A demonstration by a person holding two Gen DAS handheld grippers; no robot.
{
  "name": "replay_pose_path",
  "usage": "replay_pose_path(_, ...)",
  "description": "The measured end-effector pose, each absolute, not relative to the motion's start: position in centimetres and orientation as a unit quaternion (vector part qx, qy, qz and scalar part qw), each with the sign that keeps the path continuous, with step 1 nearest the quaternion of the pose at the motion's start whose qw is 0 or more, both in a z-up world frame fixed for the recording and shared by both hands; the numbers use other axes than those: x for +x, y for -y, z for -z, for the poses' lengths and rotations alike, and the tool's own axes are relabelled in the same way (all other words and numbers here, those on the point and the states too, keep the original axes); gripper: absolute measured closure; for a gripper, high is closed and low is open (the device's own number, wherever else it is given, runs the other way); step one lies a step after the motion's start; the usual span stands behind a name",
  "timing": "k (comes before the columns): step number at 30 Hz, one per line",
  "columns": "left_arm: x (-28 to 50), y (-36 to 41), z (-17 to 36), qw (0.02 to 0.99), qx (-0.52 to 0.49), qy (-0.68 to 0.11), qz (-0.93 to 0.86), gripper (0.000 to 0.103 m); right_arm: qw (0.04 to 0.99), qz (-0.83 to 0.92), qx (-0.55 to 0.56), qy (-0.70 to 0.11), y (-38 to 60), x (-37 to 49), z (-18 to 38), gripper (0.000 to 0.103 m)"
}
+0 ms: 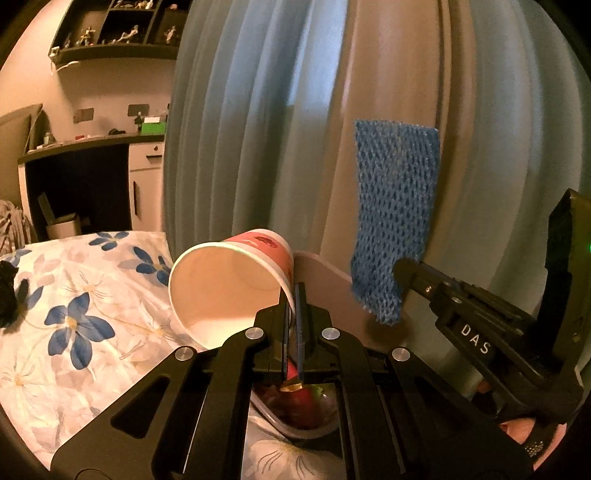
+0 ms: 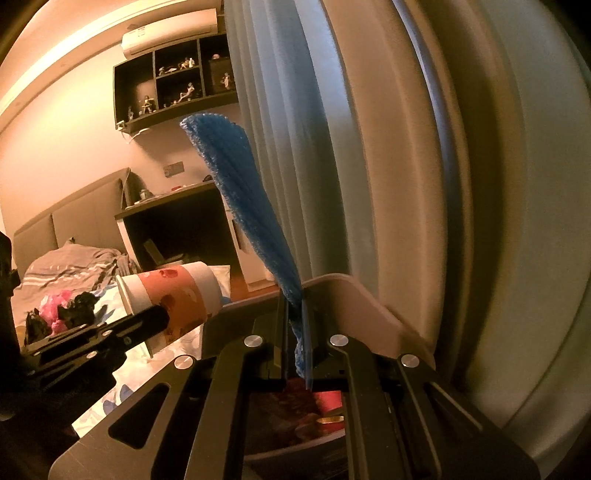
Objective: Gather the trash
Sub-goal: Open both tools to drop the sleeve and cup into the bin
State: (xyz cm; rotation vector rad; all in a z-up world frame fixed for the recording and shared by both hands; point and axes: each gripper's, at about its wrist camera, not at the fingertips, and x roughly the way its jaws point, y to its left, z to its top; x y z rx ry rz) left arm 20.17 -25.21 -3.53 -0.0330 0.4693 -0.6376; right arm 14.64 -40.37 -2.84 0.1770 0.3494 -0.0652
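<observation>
My left gripper [image 1: 294, 295] is shut on the rim of a paper cup [image 1: 229, 284], white inside with a red printed band; it is held tilted on its side above the bed. The cup also shows in the right wrist view [image 2: 173, 295]. My right gripper [image 2: 294, 306] is shut on a blue foam net sleeve [image 2: 240, 192] that stands up from the jaws; it also shows in the left wrist view [image 1: 395, 218], with the right gripper [image 1: 402, 266] at the right. A bin [image 2: 332, 410] with red and dark trash lies below both grippers; it also shows in the left wrist view [image 1: 295, 410].
A floral bedsheet [image 1: 81, 317] covers the bed at left. A pale curtain [image 1: 280, 122] hangs close ahead. A beige curved board [image 2: 369, 306] stands by the curtain. Black and pink scraps [image 2: 62, 314] lie on the bed. A desk [image 1: 92, 147] and wall shelves [image 1: 110, 29] stand far left.
</observation>
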Motion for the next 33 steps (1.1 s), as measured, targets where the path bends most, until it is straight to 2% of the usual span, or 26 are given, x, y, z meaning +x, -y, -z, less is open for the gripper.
replay_pose_path(27,21.6,26.6,5.4,0.906,-0.032,-0.262,0.330,0.101,0.976,0.036,0.096,-0.190,40.0,15.6,2.6,0.096)
replay_pose_path(28,21.6,26.6,5.5,0.906,-0.031,-0.262,0.331,0.094,0.977,0.037,0.096,-0.189,40.0,15.5,2.6,0.096)
replay_pose_path(29,21.6,26.5,5.6,0.906,-0.030,-0.262,0.330,0.081,0.976,0.036,0.097,-0.190,39.9,15.6,2.5,0.096)
replay_pose_path(30,21.7,26.4,5.6,0.906,-0.031,-0.263,0.330,0.073,0.976,0.036,0.098,-0.190,40.0,15.6,2.5,0.094)
replay_pose_path(31,21.6,26.2,5.6,0.907,-0.034,-0.262,0.328,0.058,0.976,0.035,0.099,-0.189,40.0,15.5,2.5,0.091)
replay_pose_path(32,21.6,25.8,5.5,0.910,-0.040,-0.258,0.323,0.045,0.976,0.035,0.101,-0.188,40.0,15.5,2.5,0.079)
replay_pose_path(33,21.6,25.5,5.5,0.911,-0.048,-0.255,0.321,0.040,0.977,0.035,0.104,-0.185,40.2,15.5,2.5,0.065)
